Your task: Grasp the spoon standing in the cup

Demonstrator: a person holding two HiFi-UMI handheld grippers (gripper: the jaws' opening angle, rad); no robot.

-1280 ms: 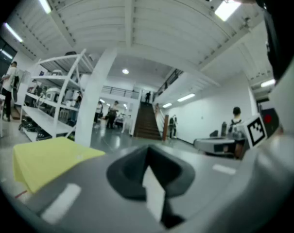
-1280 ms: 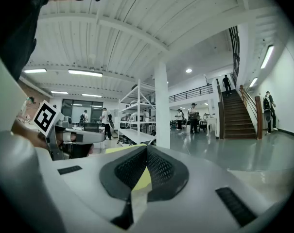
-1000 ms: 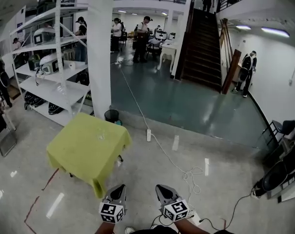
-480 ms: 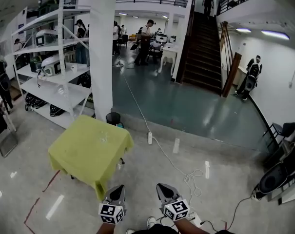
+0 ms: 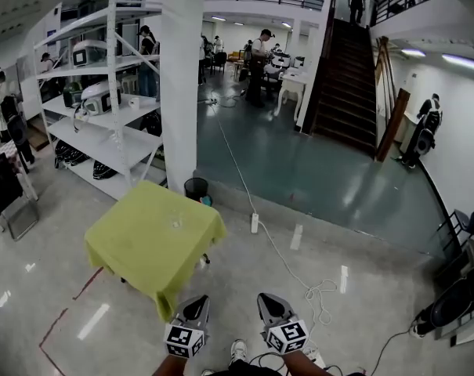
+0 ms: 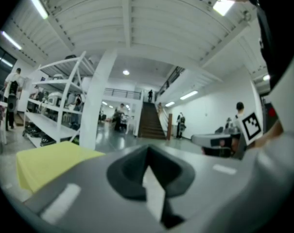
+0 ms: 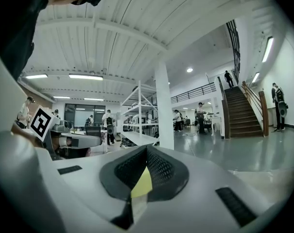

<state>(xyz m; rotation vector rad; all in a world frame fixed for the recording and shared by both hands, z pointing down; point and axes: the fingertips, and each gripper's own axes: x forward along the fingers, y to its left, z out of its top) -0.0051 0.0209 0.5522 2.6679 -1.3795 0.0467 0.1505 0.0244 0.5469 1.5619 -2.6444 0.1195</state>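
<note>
I hold both grippers low at the near edge of the head view, well short of the yellow table (image 5: 142, 241). The left gripper (image 5: 199, 304) has its jaws pressed together with nothing between them. The right gripper (image 5: 268, 301) is the same, tips meeting and empty. A small clear cup (image 5: 176, 223) stands upright near the middle of the table. At this range I cannot make out the spoon or tell which way its handle leans.
</note>
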